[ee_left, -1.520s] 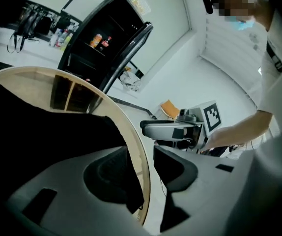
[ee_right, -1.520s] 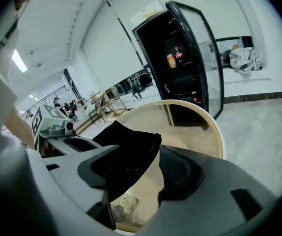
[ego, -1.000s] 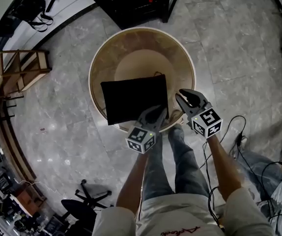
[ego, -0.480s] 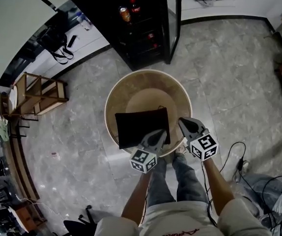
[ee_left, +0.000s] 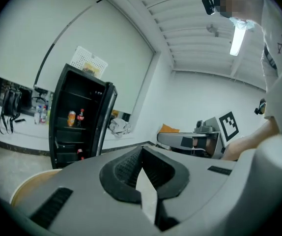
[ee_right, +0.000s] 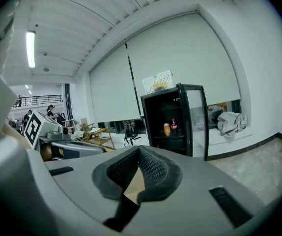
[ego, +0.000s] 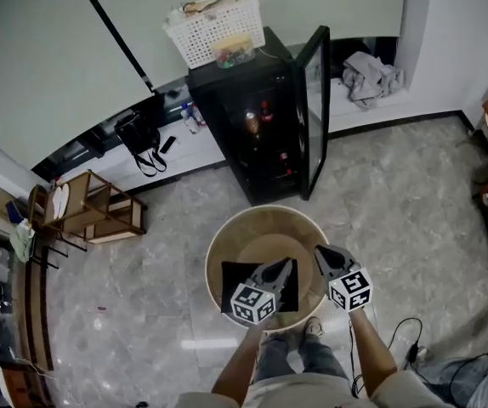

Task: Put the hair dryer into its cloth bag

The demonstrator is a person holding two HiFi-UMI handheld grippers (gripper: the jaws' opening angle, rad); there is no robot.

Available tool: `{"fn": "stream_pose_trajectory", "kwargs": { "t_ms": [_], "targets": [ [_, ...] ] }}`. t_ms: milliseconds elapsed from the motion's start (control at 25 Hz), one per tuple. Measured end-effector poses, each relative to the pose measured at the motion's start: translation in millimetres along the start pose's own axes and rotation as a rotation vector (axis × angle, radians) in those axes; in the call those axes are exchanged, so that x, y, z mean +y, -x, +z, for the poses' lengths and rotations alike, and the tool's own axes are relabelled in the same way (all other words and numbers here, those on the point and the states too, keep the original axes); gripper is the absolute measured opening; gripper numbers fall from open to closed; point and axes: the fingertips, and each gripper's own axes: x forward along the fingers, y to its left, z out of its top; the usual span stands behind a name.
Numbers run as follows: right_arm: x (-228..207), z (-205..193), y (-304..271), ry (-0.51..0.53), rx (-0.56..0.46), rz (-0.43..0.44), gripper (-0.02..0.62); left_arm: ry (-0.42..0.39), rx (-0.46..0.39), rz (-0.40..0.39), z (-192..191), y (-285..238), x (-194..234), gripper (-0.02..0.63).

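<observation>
The left gripper (ego: 285,264) and the right gripper (ego: 320,250) are each pressed together on nothing. Beneath them the black cloth bag (ego: 234,280) lies on the round table (ego: 227,243). The hair dryer is not seen and is perhaps inside, so the bag is best checked before stopping. Since the earlier frame both grippers have been raised off the bag, and the basket (ego: 214,28) on the fridge (ego: 261,134) has come into view.

Grey marble floor (ego: 99,313), white walls. Black fridge (ego: 252,143) w/ glass door open, white basket (ego: 214,28) on top. Wooden rack (ego: 91,215) at left, cloth heap (ego: 370,75) on ledge. Round tabletop (ego: 244,236) nr fridge. Ceiling strip light (ee_right: 30,48) lit.
</observation>
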Motion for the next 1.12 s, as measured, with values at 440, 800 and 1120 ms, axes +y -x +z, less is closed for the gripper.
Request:
{"fn": "stream_pose_trajectory", "kwargs": {
  "t_ms": [440, 800, 1120],
  "targets": [
    [21, 113, 11, 0.108, -0.080, 0.035, 0.028, -0.146, -0.122, 0.029, 120, 12, -26, 0.031],
    [44, 111, 33, 0.107, -0.051, 0.060, 0.028, -0.157, -0.109, 0.043, 114, 28, -53, 0.031],
    [59, 92, 46, 0.087, -0.022, 0.070, 0.028, -0.126, -0.094, 0.049, 95, 42, -65, 0.031]
  ]
}}
